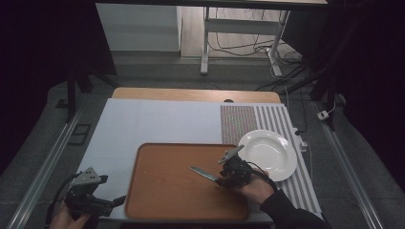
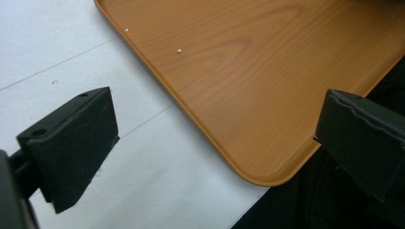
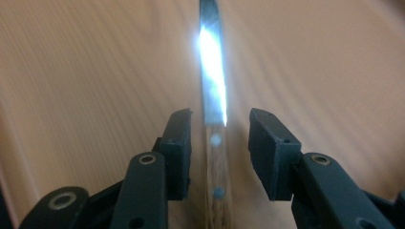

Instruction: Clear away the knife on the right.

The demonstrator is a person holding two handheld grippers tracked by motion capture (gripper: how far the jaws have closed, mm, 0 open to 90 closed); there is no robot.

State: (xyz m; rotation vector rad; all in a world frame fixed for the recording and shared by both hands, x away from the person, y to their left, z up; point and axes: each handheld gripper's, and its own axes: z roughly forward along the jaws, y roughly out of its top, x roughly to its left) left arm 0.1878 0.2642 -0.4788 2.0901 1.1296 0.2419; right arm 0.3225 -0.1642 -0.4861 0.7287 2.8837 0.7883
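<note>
Two grippers: both mine, one idle at the left, one over the knife at the right.
Left gripper [image 1: 117, 199]: jaws spread wide with nothing between them; it hovers just off the near left corner of the tray [image 1: 157, 200], above the white mat [image 1: 143, 124] on the bench.
Tray: wooden, bare apart from the knife and a couple of pale crumbs.
Knife [image 1: 204, 174]: lies flat on the tray, right of its middle, near my right gripper.
Knife axis: long axis runs slantwise across the tray; the blade tip points toward the far left, the wooden handle [image 3: 217, 181] toward my right hand at the near right.
Right gripper [image 3: 219, 148]: jaws parted narrowly, one either side of the handle just behind the blade; I see a gap on both sides, so the pads are not pressing it.
Plate [image 1: 267, 153]: white, empty, on the striped placemat [image 1: 282, 124] just right of the tray.
Risk, snagging: if I lift away with a pad brushing the handle, I judge the knife may skid or spin.
Risk, regrasp: closing this far forward could pinch near the blade and let it tip.
Risk, plate: a wide swing right could clip its rim.
</note>
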